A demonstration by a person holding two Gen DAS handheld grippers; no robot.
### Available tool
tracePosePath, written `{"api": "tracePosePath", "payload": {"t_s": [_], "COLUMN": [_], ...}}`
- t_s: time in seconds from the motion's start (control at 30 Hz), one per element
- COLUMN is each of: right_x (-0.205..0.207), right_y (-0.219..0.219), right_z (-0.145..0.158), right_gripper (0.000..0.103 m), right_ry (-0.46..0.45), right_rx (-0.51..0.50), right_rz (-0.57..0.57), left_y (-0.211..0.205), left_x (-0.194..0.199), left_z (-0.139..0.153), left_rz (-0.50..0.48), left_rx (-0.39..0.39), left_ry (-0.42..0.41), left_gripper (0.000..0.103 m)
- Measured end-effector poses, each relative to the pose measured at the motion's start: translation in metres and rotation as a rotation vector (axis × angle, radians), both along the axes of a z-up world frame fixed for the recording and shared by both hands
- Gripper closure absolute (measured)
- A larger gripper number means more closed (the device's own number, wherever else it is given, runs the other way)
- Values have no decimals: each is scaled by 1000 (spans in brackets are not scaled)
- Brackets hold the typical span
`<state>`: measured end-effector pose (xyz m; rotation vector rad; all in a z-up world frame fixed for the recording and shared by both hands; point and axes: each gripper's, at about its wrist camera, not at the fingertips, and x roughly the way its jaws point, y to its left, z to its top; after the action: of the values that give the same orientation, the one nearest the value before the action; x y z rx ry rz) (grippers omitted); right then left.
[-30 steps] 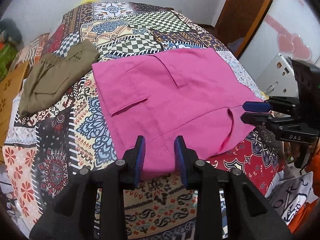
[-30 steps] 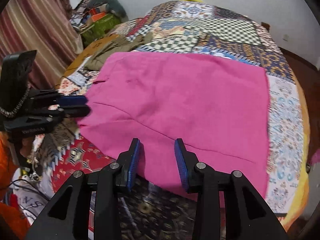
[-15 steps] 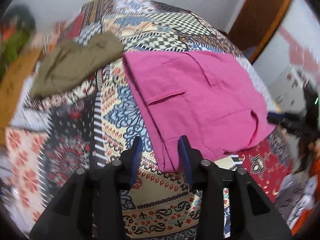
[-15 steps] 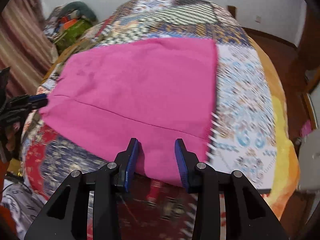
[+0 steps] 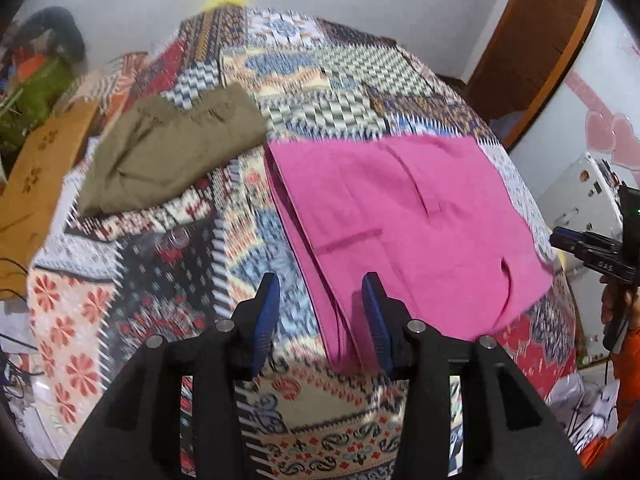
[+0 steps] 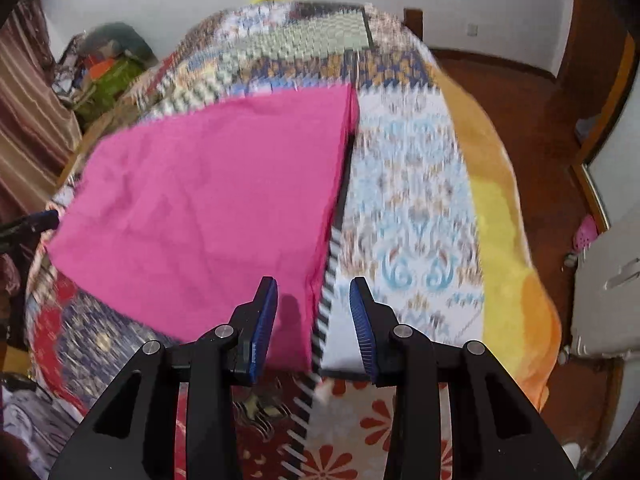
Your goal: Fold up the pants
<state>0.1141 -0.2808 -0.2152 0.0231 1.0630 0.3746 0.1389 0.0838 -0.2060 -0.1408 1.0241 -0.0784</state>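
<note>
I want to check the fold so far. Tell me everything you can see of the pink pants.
The bright pink pants look like plain woven cloth, lying flat and already folded into a stacked rectangle on the patterned patchwork bedspread. Layered edges show along one side; a slit pocket and seams are visible. Neither open gripper, left or right, holds them.

- Left gripper (image 5: 320, 316): black angular arms, ribbed blue fingers (image 5: 267, 312), silver screws.
- Right gripper (image 6: 314, 316): same black frame, blue fingers (image 6: 266, 314); white "DAS" lettering.
- Orange sleeve (image 5: 630, 364).

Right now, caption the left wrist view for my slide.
Open left gripper nears the pink pants corner on the quilt; olive pants beyond.
</note>
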Motion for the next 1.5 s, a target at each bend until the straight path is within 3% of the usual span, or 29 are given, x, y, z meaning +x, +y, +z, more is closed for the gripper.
{"api": "tracePosePath", "payload": {"t_s": [0.2, 0.37, 1.07, 1.37, 1.5], "right_x": [23, 46, 135, 159, 169], "right_y": [11, 22, 33, 32, 33], "right_z": [28, 33, -8, -31, -41], "right_gripper": [68, 68, 68, 68, 68], "right_ry": [-94, -121, -62, -19, 2], "right_rx": [35, 36, -2, 0, 20], "right_rz": [15, 24, 5, -4, -3], "left_y": [6, 10, 26, 19, 17], "left_x": [24, 51, 120, 128, 130], "left_z": [22, 25, -32, -42, -44], "left_rz": [16, 24, 27, 2, -1], "left_rx": [20, 49, -60, -48, -27], "left_ry": [-53, -69, 53, 41, 31], "left_gripper": [60, 60, 61, 79, 94]}}
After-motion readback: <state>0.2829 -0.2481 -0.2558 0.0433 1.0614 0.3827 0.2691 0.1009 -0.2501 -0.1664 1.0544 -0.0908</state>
